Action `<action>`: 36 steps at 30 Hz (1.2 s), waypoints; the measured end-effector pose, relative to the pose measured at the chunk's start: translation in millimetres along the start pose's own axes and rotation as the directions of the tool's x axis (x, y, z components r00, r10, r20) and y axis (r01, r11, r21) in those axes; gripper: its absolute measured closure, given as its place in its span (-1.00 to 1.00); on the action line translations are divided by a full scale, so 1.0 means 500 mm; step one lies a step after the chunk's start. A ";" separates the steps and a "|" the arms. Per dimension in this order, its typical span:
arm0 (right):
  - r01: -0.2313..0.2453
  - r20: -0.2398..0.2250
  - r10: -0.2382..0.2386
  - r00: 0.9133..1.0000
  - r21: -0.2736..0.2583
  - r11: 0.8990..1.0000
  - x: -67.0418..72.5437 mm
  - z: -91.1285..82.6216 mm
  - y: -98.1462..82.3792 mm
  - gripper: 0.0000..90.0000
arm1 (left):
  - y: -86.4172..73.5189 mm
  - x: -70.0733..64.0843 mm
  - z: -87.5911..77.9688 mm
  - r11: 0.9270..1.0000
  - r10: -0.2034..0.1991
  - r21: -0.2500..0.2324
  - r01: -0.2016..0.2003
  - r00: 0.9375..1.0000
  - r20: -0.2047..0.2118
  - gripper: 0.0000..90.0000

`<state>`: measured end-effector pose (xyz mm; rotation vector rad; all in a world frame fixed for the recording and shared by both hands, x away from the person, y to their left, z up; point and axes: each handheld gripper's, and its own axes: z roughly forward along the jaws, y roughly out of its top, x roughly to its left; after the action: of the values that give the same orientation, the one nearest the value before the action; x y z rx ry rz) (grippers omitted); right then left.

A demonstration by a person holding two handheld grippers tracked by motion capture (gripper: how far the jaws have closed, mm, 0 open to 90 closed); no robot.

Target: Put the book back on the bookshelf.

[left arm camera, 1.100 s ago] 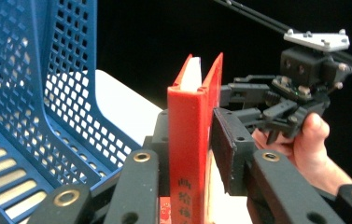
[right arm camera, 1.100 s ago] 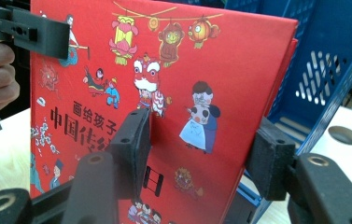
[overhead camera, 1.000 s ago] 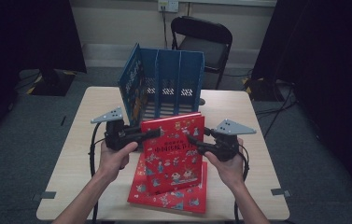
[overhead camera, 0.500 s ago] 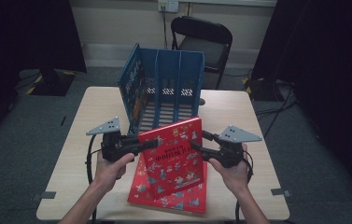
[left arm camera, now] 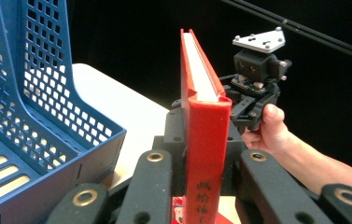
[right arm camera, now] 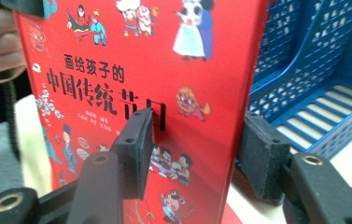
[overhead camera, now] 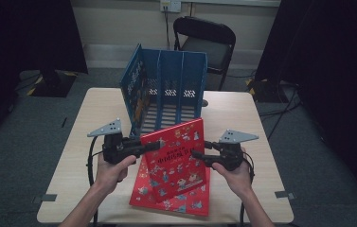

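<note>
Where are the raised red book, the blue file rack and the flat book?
raised red book (overhead camera: 178,158), high view, front cover.
blue file rack (overhead camera: 166,66), high view, top of dividers.
flat book (overhead camera: 185,205), high view, lower cover.

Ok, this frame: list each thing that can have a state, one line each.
Upper red book: lifted, tilted upright, spine clamped.
Lower red book: flat on the table.
Blue file rack: standing on the table, slots look empty.
Left gripper: shut on the upper red book's spine.
Right gripper: jaws astride the book's far edge, pads not pressing, just closing slightly.
Folding chair: unfolded, unoccupied.
</note>
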<state>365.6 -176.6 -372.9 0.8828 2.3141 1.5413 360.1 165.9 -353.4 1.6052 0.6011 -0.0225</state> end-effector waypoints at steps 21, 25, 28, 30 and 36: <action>0.057 0.075 -0.052 0.996 -0.054 0.997 0.027 -0.005 0.006 -0.03 | -0.006 -0.045 0.004 0.988 0.153 0.007 -0.153 0.988 -0.032 0.67; 0.058 0.078 -0.054 0.996 -0.053 0.997 0.030 -0.002 0.008 -0.07 | -0.007 -0.055 0.001 0.988 0.157 0.019 -0.156 0.986 -0.055 0.68; 0.055 0.074 -0.051 0.996 -0.054 0.997 0.031 0.003 0.010 -0.08 | -0.007 -0.057 -0.001 0.989 0.146 0.020 -0.145 0.987 -0.061 0.67; 0.056 0.072 -0.052 0.996 -0.054 0.997 0.031 0.005 0.011 -0.09 | -0.007 -0.061 -0.004 0.989 0.144 0.028 -0.142 0.988 -0.058 0.65; 0.057 0.042 -0.054 0.998 -0.058 0.997 0.039 0.014 0.008 -0.39 | -0.012 -0.077 0.000 0.988 0.156 0.032 -0.154 0.987 -0.048 0.61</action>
<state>355.0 -158.6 -369.7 0.8209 2.2334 1.5460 324.4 152.0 -345.1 1.6799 0.5148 0.1258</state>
